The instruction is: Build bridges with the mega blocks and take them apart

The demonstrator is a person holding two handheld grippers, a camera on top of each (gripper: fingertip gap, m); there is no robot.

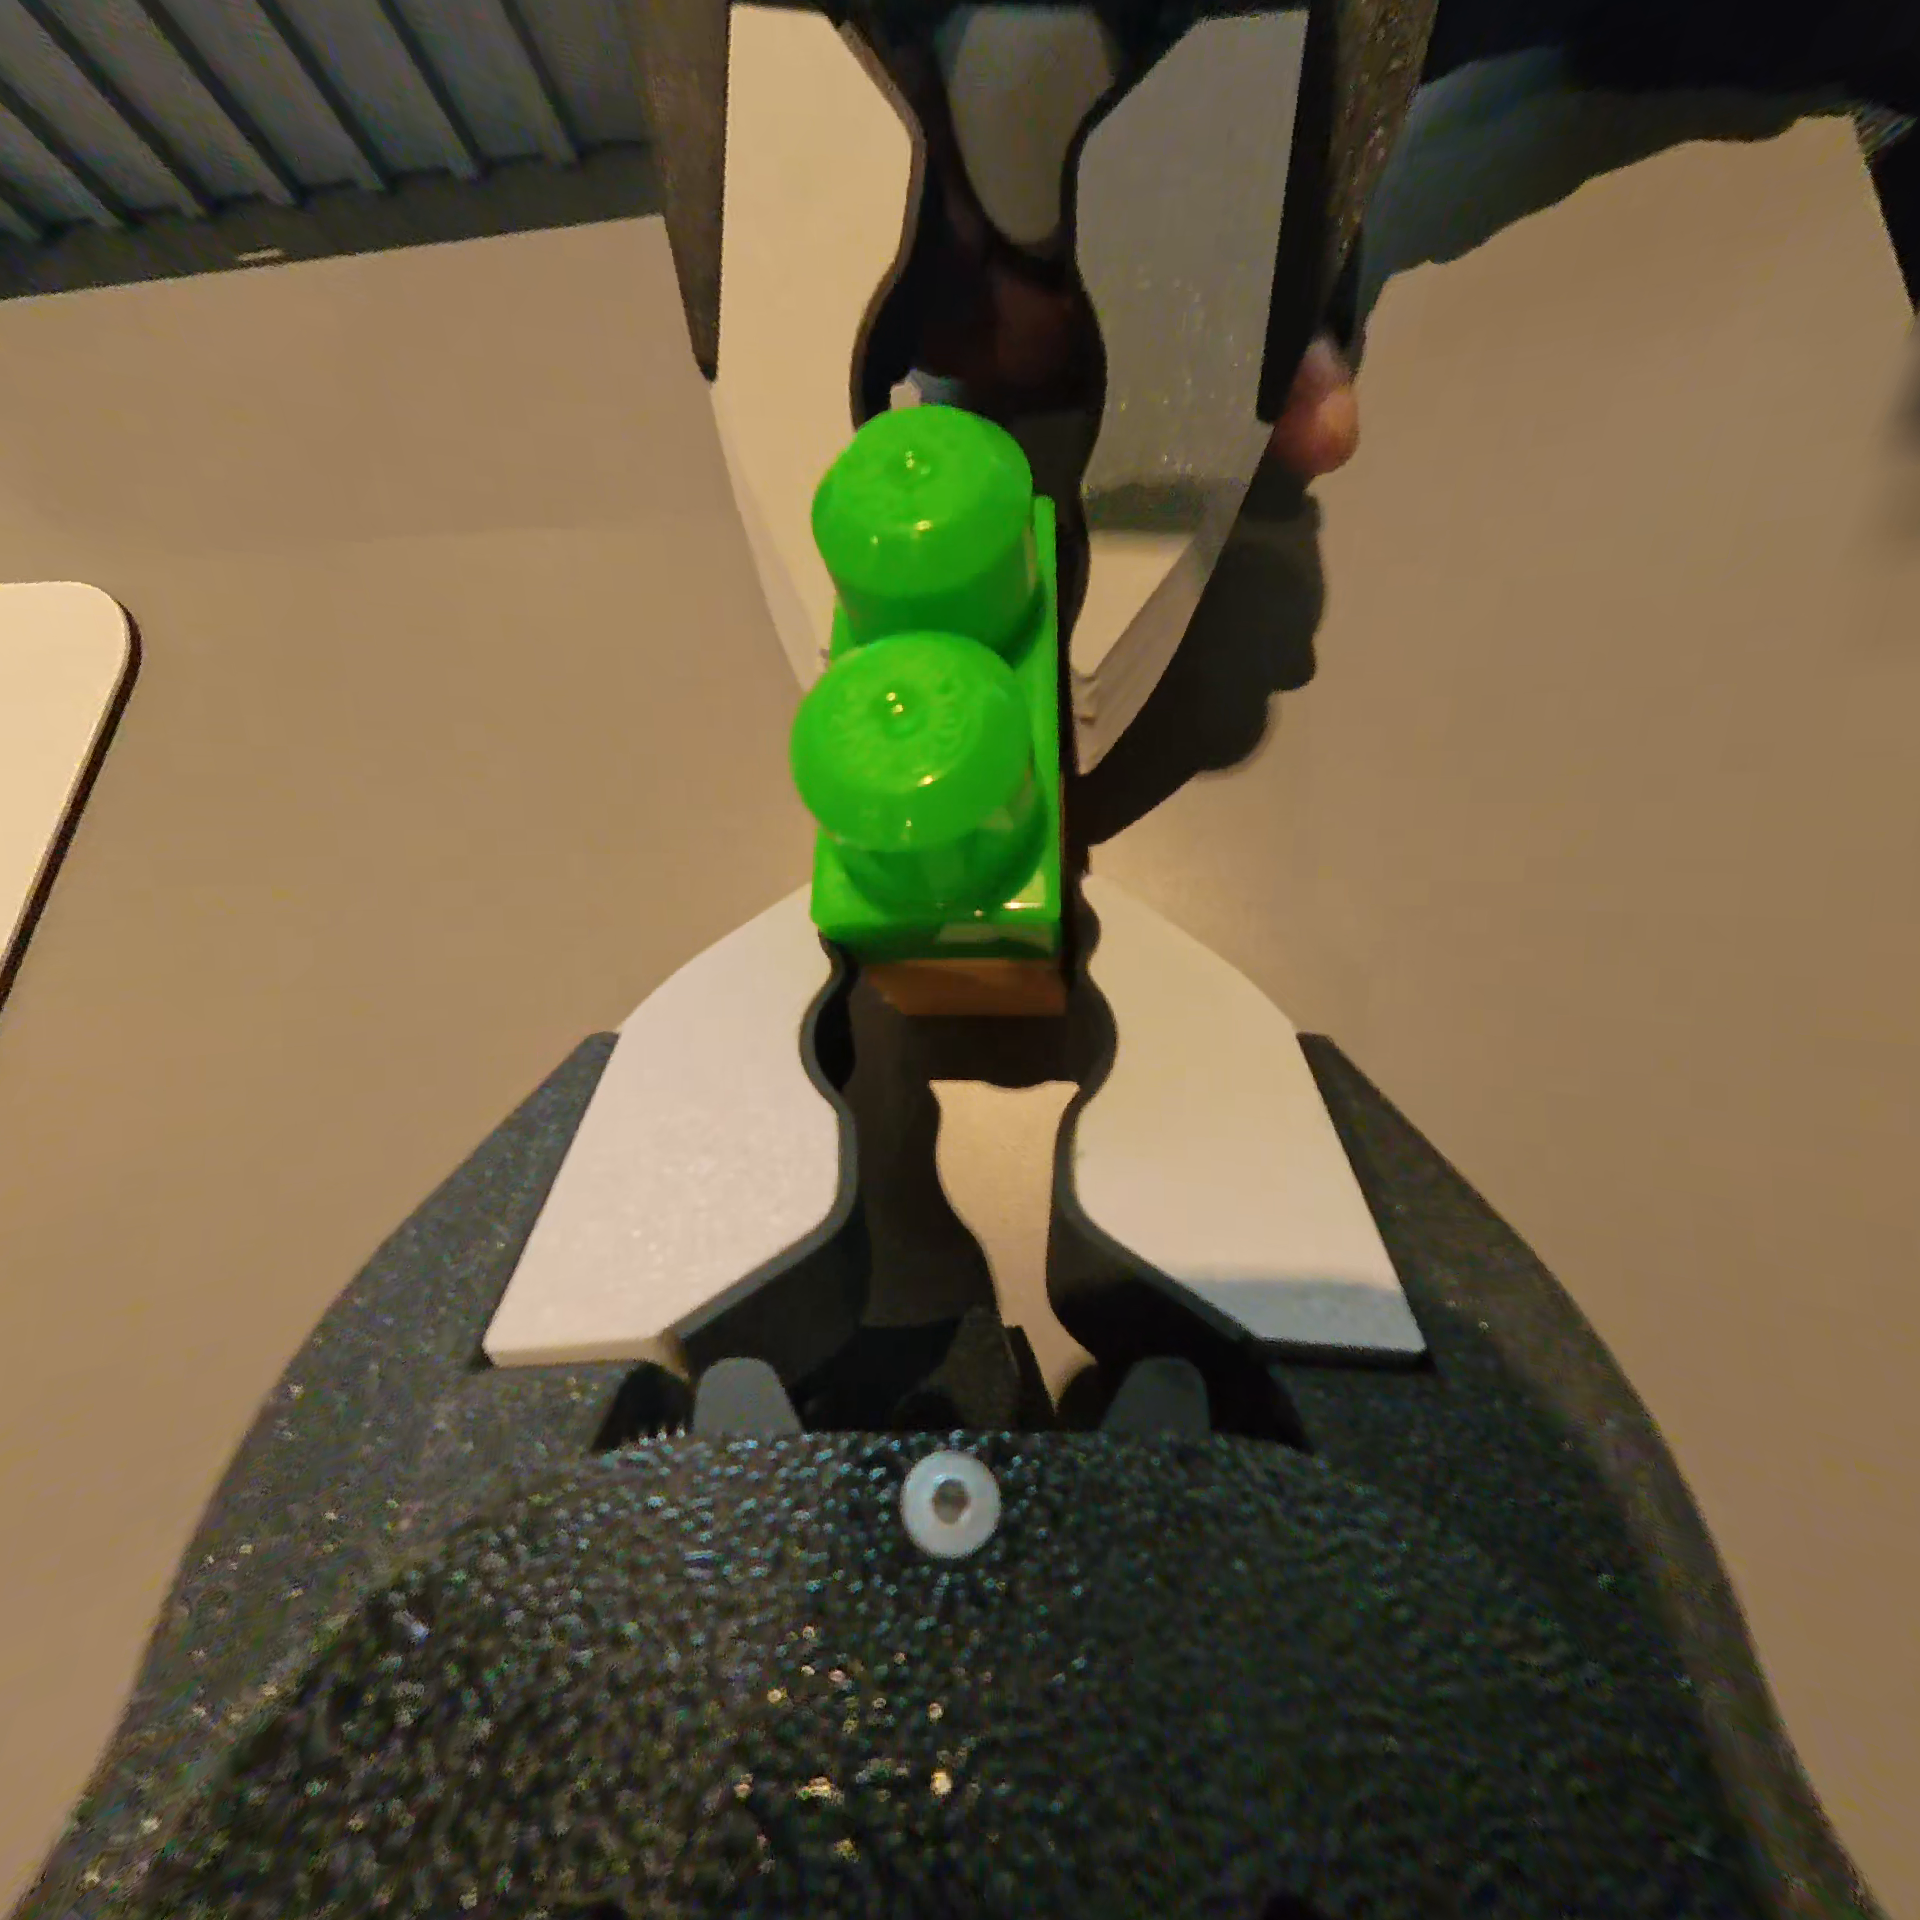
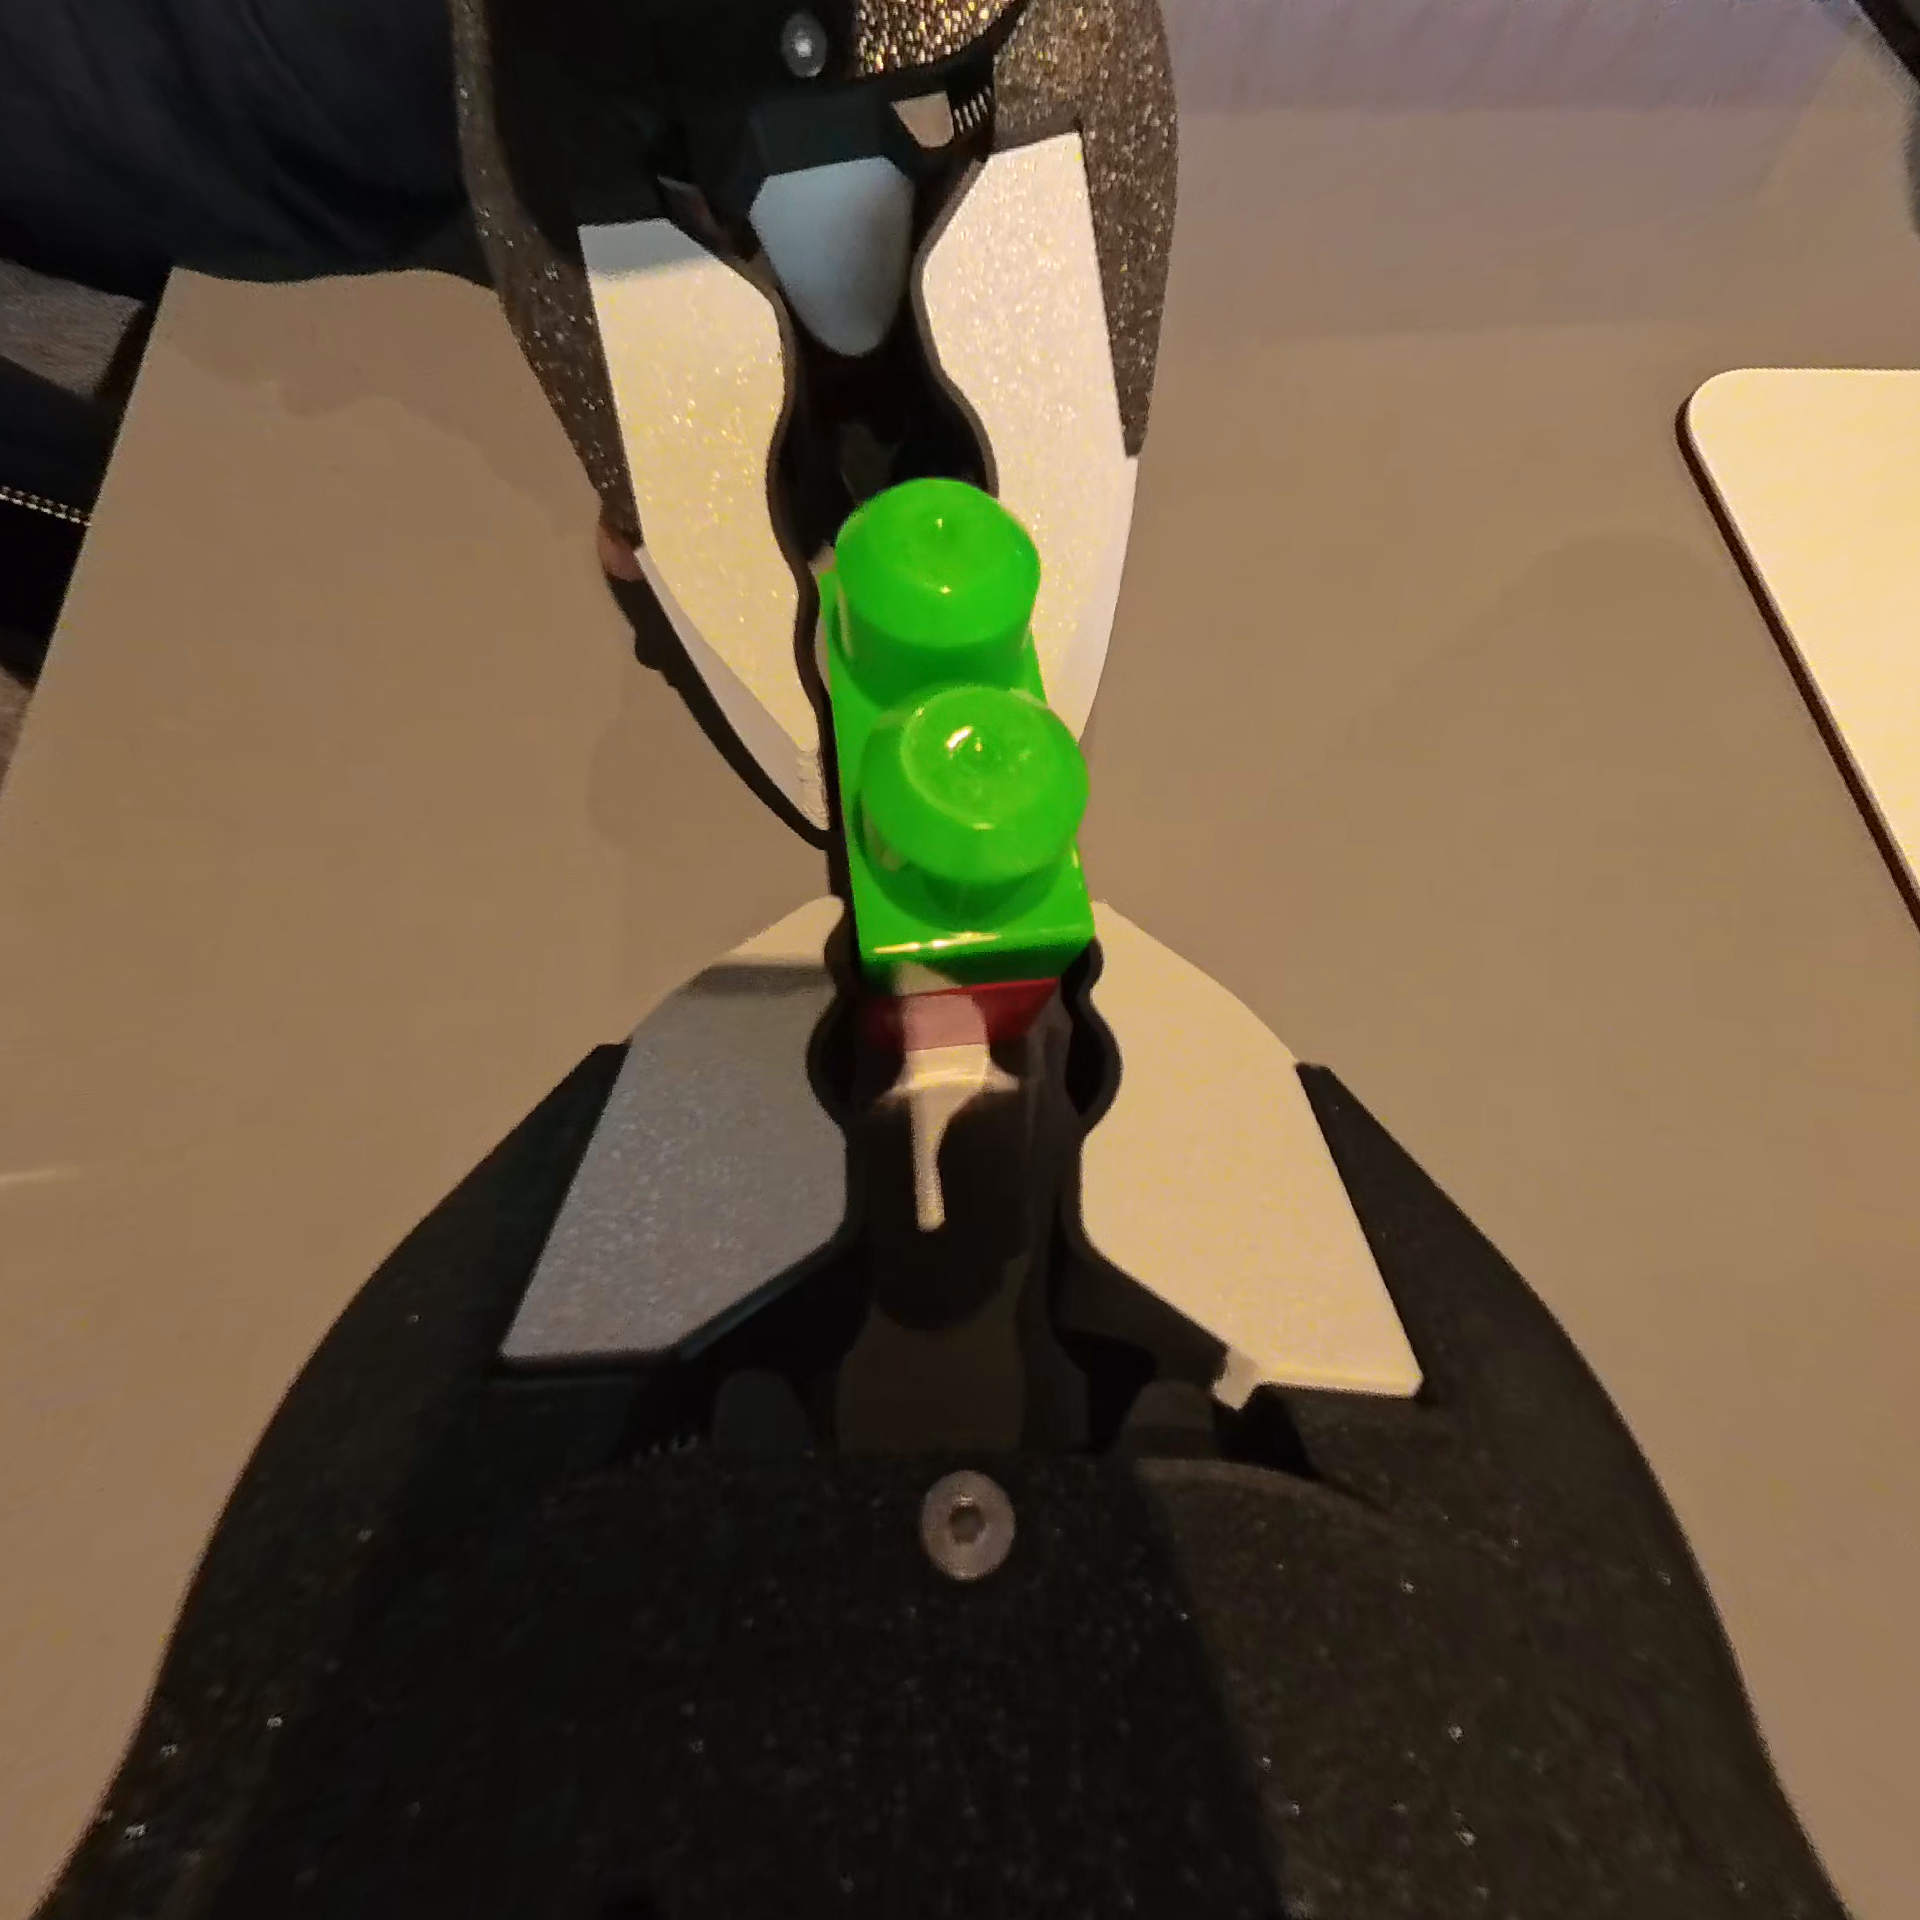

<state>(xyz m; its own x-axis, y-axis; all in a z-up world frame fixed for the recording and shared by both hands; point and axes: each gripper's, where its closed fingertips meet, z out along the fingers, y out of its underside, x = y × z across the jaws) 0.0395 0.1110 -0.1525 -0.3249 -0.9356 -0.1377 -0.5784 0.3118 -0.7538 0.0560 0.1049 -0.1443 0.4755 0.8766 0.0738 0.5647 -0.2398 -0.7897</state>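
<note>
**Tools meet nose to nose over a green block**

Tools face each other across the desk, both pressed in on one small stack. In the left wrist view the left tool [image 1: 951,935] has its fingers closed against the near end of the stack, where an orange-brown block [image 1: 971,987] sits under the green block [image 1: 935,717]. The right wrist view shows the right tool [image 2: 961,956] clamped the same way on the opposite end, with a dark red block [image 2: 966,1013] just below the green one. From these angles it cannot be told how far each pinch falls on the green piece or on the block beneath it. The stack appears held just above the grey desk [image 1: 364,935], directly between the two tools, the green block's two studs pointing up. Well off to one side lies a pale board [image 1: 52,727] with rounded corners.

The step looks like a pull-apart or a press-together of bridge pieces. To do it well, each grip should stay square on its own block, the force should run along the studs, and any twisting that lets a block slip should be avoided.
</note>
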